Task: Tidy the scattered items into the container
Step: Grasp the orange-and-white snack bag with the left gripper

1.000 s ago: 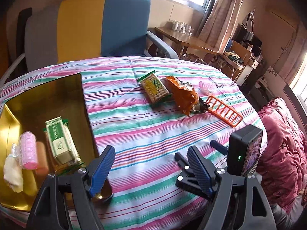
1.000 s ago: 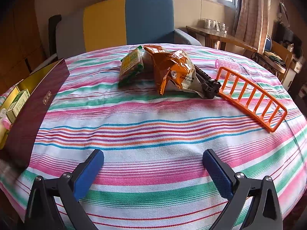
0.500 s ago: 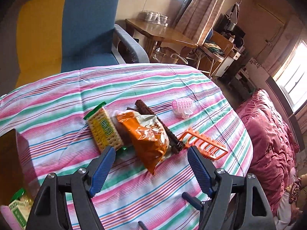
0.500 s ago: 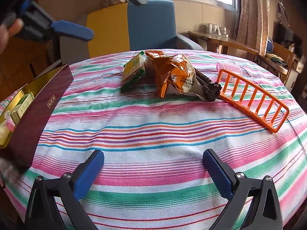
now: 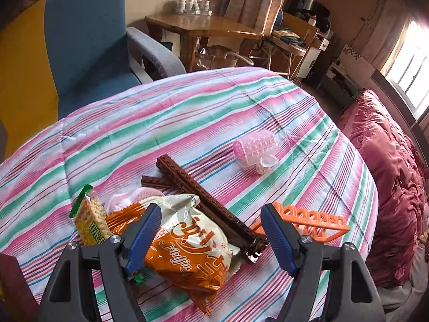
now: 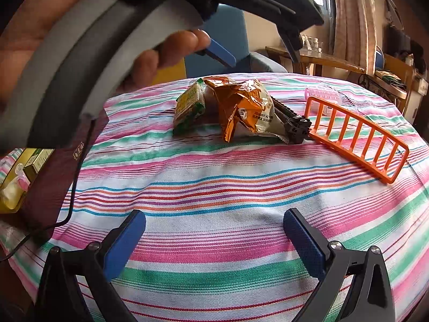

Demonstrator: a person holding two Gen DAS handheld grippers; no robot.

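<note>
My left gripper [image 5: 209, 230] hangs over the pile of scattered things on the striped tablecloth [image 5: 187, 123]. Its jaws are closing, but they are still wide apart and the pads do not press on anything. Between them lies the orange snack bag [image 5: 187, 249]; my left finger [image 5: 142, 236] is in front of its left edge, though I cannot tell if it touches. Just left of the bag lies the green cracker packet [image 5: 89, 222], touching it. A long brown toothed bar [image 5: 206, 198] runs from the middle of the table toward the near right, with its near end under the bag's right side. Right of it lies the orange plastic rack [image 5: 308, 221], partly behind my right finger. Farther away, apart from the pile, rests the pink hair roller [image 5: 256, 147].

My right gripper [image 6: 214, 238] is low over the near part of the cloth, jaws spread wide and nothing between them. From there, the dark red box [image 6: 53, 177] is at the far left edge of the table, well apart from the pile, with a green packet [image 6: 37, 161] and a pink thing inside. My left hand [image 6: 53, 21] fills the upper left of that view
</note>
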